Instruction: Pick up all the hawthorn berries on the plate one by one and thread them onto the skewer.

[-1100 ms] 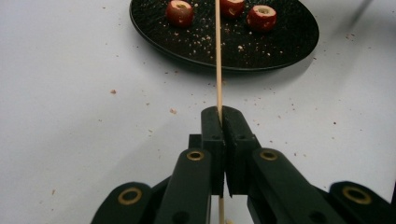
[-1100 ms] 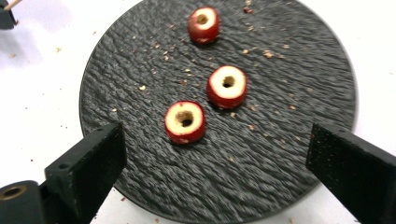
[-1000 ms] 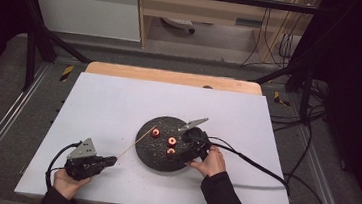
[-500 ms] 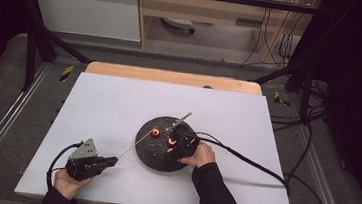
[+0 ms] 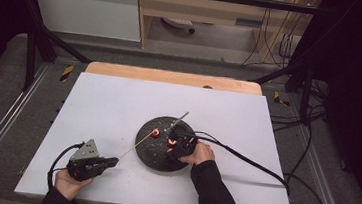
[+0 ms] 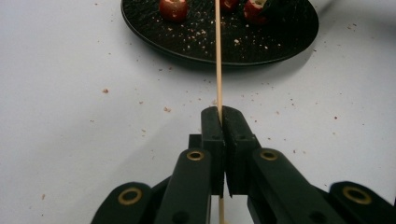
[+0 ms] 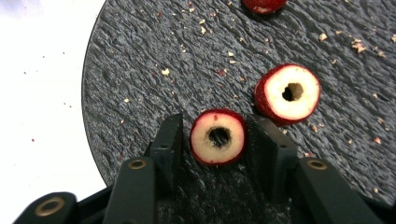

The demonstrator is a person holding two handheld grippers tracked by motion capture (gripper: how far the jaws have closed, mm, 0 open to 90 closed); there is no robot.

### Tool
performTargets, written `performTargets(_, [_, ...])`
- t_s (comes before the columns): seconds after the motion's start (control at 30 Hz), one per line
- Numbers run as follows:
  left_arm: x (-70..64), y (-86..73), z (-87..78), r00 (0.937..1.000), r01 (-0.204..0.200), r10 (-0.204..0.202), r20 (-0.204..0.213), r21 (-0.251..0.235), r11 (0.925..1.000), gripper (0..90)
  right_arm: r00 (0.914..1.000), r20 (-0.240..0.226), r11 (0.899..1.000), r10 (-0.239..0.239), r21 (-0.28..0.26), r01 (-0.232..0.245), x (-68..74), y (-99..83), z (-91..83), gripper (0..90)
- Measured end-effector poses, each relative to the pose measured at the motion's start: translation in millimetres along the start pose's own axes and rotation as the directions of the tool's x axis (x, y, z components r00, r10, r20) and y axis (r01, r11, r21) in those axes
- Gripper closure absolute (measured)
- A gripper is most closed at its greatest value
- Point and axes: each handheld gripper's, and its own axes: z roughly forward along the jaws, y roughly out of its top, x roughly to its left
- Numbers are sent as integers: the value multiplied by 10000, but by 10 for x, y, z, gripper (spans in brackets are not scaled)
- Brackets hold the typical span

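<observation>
A cored red fruit piece [image 7: 218, 137], cut face pale with a dark hole through its centre, lies on the black round plate [image 7: 140, 84] between the two jaws of the right gripper [image 7: 218, 140]. The jaws stand spread, one on each side of the piece; the right-hand jaw touches or nearly touches its skin, the left-hand jaw stands just clear. In the high view this gripper [image 5: 180, 146] sits over the plate [image 5: 149, 157] near its centre, held by the right hand [image 5: 198, 154].

A second cored piece [image 7: 288, 93] lies just beside the first at about 2 o'clock from it, close to the right-hand jaw's tip. A third red piece [image 7: 264, 4] lies at the top edge of the right gripper view, well apart from both. Pale crumbs are scattered over the plate's rough surface.

A thin wooden skewer [image 6: 218, 60] is pinched between the jaws of the left gripper [image 6: 222, 116], which are pressed together on it. The skewer runs straight out toward 12 o'clock in the left gripper view, its far part over the plate rim. In the high view the left gripper [image 5: 93, 163] rests at about 8 o'clock from the plate, well apart from it, on the white table [image 5: 108, 105], with the skewer [image 5: 134, 145] slanting up toward the plate.

A grey metal tool [image 5: 177, 121] lies on the plate's rim at about 1 o'clock.
</observation>
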Motion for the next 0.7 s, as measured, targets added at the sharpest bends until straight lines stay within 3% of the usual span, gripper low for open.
performTargets(0.33, [-12,3,3,10000,-35,35,13,28,10000,876,9998,-80,9999,167,-28,-167,-15,8,-32,619])
performTargets(0.47, [-19,3,0,10000,-15,15,17,-6,10000,875,9980,-199,9956,608,-704,-620,11,1,-148,621])
performTargets(0.57, [-20,3,-2,10000,33,-33,20,-45,10000,875,9976,-130,9894,685,-1275,-696,13,-18,-261,621])
performTargets(0.7, [-24,3,-5,10000,51,-51,31,-83,10000,875,9931,-297,9716,1132,-2058,-1169,-2,-73,-375,623])
